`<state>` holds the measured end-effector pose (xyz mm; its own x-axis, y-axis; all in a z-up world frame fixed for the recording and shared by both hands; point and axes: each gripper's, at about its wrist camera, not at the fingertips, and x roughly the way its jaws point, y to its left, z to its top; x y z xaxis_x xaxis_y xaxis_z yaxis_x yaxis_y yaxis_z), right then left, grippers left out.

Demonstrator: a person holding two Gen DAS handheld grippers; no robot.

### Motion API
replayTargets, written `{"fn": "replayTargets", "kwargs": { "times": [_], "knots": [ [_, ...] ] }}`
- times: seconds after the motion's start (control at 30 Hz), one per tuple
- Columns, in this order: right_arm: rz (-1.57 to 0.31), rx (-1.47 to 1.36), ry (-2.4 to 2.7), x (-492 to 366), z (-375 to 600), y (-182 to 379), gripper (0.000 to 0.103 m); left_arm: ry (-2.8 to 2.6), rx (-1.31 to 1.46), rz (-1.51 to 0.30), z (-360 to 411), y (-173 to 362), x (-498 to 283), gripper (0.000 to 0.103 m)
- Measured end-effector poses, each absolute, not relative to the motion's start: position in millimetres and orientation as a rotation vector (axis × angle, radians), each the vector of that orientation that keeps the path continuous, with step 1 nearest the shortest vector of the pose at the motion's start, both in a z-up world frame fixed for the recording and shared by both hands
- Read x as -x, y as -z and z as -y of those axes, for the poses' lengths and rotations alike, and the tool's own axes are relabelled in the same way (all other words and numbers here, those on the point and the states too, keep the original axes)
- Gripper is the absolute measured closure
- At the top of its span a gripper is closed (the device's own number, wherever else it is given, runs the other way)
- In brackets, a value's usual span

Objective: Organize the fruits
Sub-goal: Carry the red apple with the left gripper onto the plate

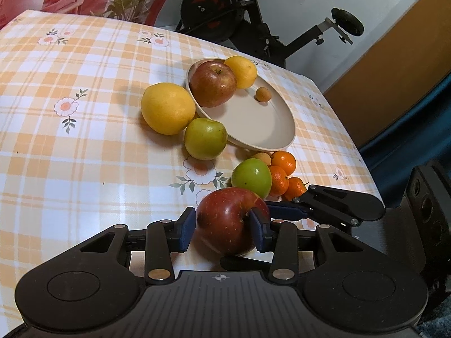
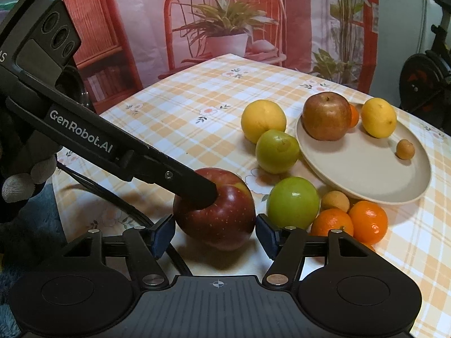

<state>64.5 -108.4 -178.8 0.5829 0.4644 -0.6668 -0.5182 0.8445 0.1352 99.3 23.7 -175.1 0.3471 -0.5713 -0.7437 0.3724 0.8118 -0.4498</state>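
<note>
A dark red apple point(image 1: 229, 221) sits near the front edge of the table, on a tablecloth point(image 1: 84, 146) checked in orange and white with small flowers. The left gripper point(image 1: 222, 229) is clamped on this apple, its blue pads point(image 1: 187, 229) pressing the fruit from both sides, one of them set into the hollow by the stem. The right gripper point(image 2: 215, 235) brackets the same apple point(image 2: 217, 211) from another side, but its jaws stand released: both blue pads point(image 2: 162, 235) sit just off the skin with a thin gap showing. In the right wrist view the left gripper's black finger point(image 2: 194, 187) lies across the top of the apple, and a gloved hand point(image 2: 22, 180) holds that tool at the left edge. Just beyond the apple lies a green apple point(image 2: 293, 201), with a small tan fruit point(image 2: 335, 201) and several mandarins point(image 2: 367, 222) bunched beside it. Farther back are a yellow-green apple point(image 2: 277, 150) and a large yellow citrus point(image 2: 263, 124), both beside a beige plate point(image 2: 366, 169). On the plate rest a russet-red apple point(image 2: 327, 115), a lemon point(image 2: 379, 117), another small tan fruit point(image 2: 405, 148) and a mandarin point(image 2: 354, 115) half hidden behind the apple. An exercise bike point(image 1: 239, 8) stands past the table.
</note>
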Motion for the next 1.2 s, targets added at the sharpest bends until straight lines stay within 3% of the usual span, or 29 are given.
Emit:
{"fn": "replayTargets", "kwargs": {
  "times": [0.47,1.2],
  "knots": [
    [-0.748,0.046,-0.567,-63.5,111.7,180.0,0.045,0.627,0.236,-1.048,-23.5,173.8,-100.1,0.059],
    [-0.593,-0.025,-0.466,-96.8,180.2,122.4,0.045,0.693,0.144,-0.925,43.8,109.0,-148.0,0.059]
  ]
}}
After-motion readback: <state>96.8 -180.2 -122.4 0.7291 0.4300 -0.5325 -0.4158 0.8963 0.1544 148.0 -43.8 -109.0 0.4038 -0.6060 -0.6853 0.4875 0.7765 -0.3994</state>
